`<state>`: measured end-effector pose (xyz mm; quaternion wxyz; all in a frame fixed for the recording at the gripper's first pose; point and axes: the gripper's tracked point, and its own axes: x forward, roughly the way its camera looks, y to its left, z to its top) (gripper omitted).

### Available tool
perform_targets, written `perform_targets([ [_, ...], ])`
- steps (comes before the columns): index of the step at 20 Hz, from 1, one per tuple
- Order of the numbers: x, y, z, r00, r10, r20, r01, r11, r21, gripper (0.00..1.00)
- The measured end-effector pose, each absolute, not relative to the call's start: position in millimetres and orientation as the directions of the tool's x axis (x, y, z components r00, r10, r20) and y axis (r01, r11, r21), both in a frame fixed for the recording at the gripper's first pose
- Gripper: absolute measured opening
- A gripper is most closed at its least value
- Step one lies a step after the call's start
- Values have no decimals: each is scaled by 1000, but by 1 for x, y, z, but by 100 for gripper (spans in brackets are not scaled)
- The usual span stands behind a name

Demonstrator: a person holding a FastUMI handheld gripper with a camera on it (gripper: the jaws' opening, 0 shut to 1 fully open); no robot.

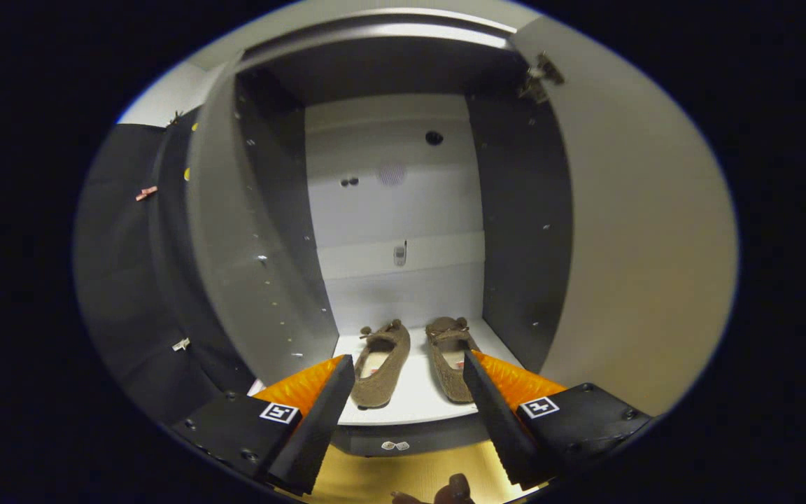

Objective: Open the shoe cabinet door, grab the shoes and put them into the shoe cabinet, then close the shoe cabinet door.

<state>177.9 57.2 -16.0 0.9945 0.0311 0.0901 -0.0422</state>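
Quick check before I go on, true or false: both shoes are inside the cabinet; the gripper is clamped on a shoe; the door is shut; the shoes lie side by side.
1. Both shoes are on the cabinet's bottom shelf. True.
2. The gripper is clamped on a shoe. False: its fingers are spread apart and hold nothing.
3. The cabinet door is shut. False: it stands open.
4. The shoes lie side by side, just beyond the fingertips. True.

Fuzzy cloth shoes [413, 360] on smooth matt cabinet shelf [413, 402]; metal hinge [539, 77].
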Motion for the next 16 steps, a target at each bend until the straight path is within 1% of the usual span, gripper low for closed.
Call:
perform_targets([
  [3, 121, 54, -2, 980, -140, -143, 145, 989, 21, 98],
  [7, 48, 39, 5, 972, -202, -120, 207, 978, 30, 98],
  [10, 0, 15, 9, 960, -256, -115, 260, 966, 20, 98],
  [14, -60, -27, 26, 944, -327, -44, 328, 945, 12, 98],
  [16, -80, -56, 25, 929, -368, -46, 369, 930, -3, 98],
])
